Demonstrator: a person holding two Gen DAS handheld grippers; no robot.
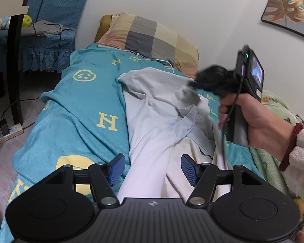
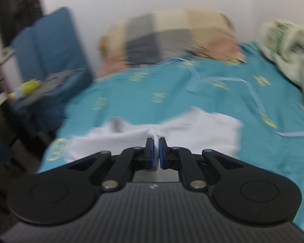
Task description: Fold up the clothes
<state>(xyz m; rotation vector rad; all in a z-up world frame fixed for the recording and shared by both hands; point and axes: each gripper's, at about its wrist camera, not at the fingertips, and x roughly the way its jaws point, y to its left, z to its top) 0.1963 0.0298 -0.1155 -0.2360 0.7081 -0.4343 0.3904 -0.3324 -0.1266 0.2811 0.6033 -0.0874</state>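
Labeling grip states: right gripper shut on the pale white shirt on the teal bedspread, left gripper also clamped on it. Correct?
Not quite. The left gripper is open: the left wrist view shows its blue pads spread apart over the pale white shirt. The right gripper is shut on the shirt, on the teal bedspread.

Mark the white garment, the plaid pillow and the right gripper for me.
white garment (image 1: 152, 133): left wrist view, on its flat middle panel.
plaid pillow (image 1: 152, 34): left wrist view, on its grey check.
right gripper (image 2: 156, 148): right wrist view, between its fingertips, on pinched cloth.

A checked pillow (image 1: 152, 38) is lying at the head of the bed (image 1: 87, 105). A leaf picture (image 1: 289, 8) is hanging on the wall.
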